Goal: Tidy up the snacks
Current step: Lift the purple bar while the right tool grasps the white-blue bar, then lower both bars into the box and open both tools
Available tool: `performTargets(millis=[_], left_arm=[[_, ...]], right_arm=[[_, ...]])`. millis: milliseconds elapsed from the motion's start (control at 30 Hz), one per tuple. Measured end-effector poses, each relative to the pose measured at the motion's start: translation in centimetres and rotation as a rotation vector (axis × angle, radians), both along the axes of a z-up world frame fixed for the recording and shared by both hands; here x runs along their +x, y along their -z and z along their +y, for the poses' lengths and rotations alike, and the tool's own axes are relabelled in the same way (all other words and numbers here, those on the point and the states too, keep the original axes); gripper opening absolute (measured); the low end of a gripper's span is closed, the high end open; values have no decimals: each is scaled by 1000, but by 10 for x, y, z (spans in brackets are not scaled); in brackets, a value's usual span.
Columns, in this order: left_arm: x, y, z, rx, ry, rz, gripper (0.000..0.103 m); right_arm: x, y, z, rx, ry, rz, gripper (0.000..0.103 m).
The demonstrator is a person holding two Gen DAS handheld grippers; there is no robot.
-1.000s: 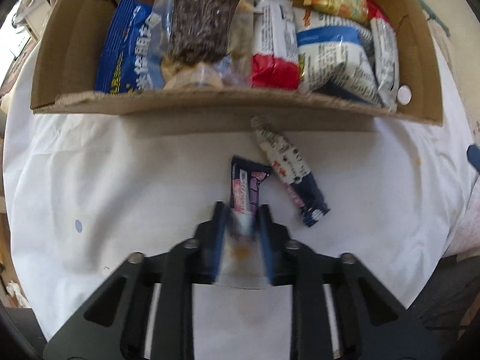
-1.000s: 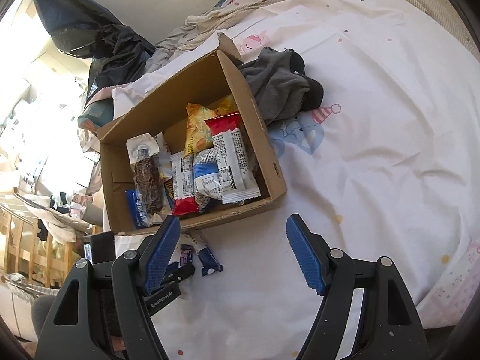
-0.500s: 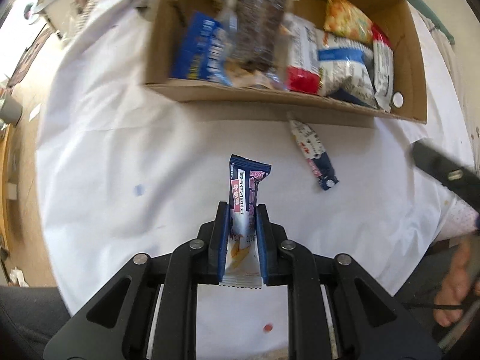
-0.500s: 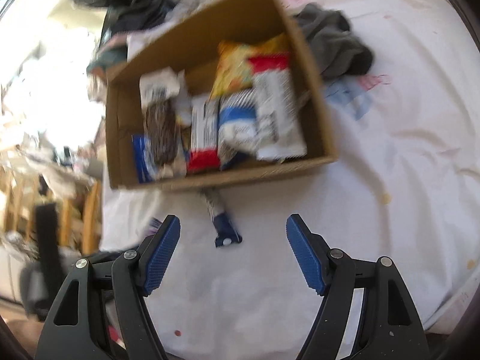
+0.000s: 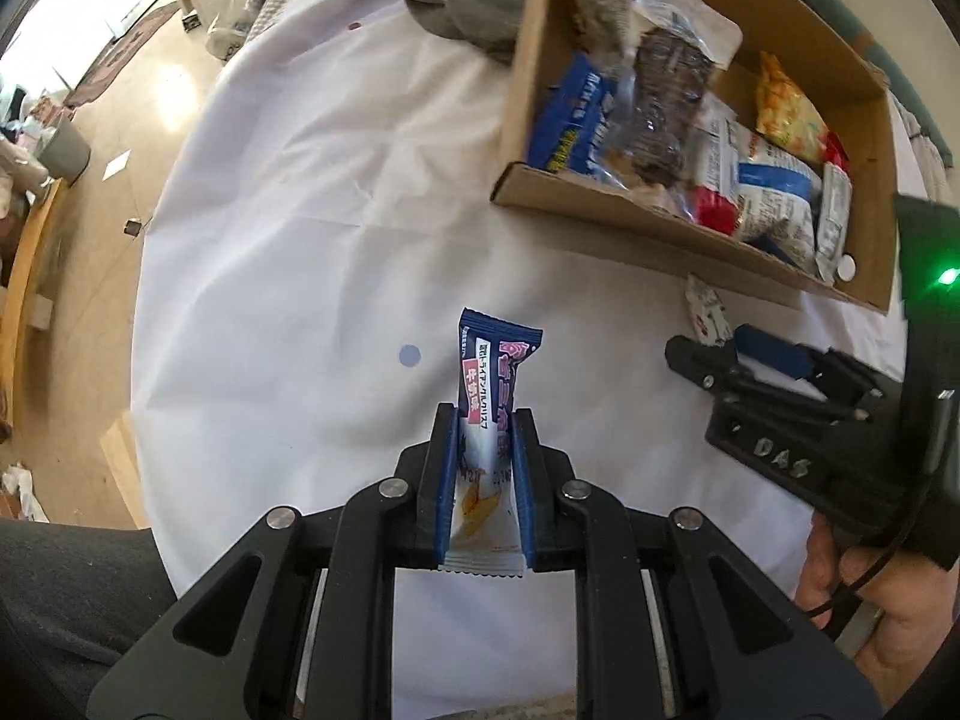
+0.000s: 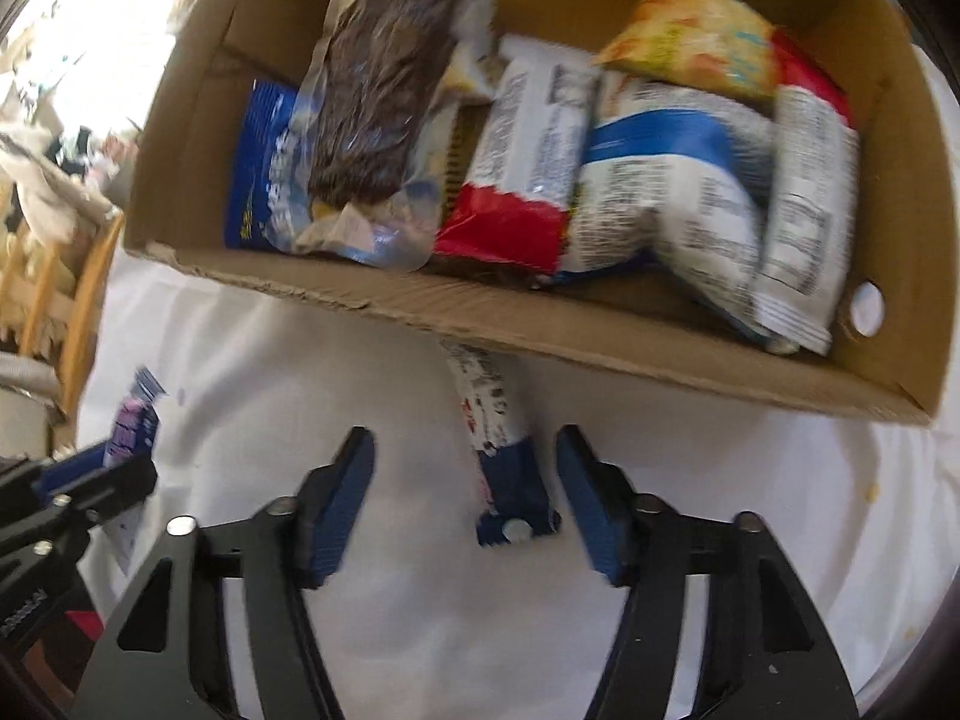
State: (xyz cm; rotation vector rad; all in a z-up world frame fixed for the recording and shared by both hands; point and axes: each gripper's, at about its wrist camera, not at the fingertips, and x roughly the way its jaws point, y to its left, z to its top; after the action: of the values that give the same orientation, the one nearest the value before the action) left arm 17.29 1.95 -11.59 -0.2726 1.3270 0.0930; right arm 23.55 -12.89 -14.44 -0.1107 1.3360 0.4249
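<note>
My left gripper (image 5: 480, 426) is shut on a blue and white snack bar (image 5: 489, 396) and holds it above the white sheet. It also shows at the left of the right wrist view (image 6: 129, 432). My right gripper (image 6: 465, 450) is open, its jaws on either side of a second white and blue snack bar (image 6: 501, 456) that lies on the sheet in front of the cardboard box (image 6: 480, 318). In the left wrist view the right gripper (image 5: 738, 360) sits over that bar (image 5: 705, 309). The box (image 5: 600, 204) holds several snack packs.
A grey cloth (image 5: 468, 18) lies behind the box. The bed edge and wooden floor (image 5: 96, 192) are at the left. A wooden rail (image 6: 78, 300) stands left of the bed. My hand (image 5: 870, 594) holds the right gripper.
My left gripper has lifted the snack bar and swung left, away from the box. My right gripper has dropped toward the sheet and now straddles the second bar.
</note>
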Motion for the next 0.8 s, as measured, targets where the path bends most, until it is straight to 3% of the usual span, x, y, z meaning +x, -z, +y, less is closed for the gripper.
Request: performTargets(millis=[33,67,300,500,800], left_arm=[[1,2,0,-2,-2,-1,14],[3,2,-1,-1,-2,-2,14],[5,3,-12,-10,13,-2,14],[6,2,-16,30,17,-23,14],[7,7,7,46,-75,-22,14]], right_arm=[[-1,2,2,10,-14,18,31],[-2,4,4,3,-28,25,20],[-19,-4,-2,45,-54,28,20],[-32,-16,-8,89,-73,25,20],[-47,-39,-12,207,-94,13,20]])
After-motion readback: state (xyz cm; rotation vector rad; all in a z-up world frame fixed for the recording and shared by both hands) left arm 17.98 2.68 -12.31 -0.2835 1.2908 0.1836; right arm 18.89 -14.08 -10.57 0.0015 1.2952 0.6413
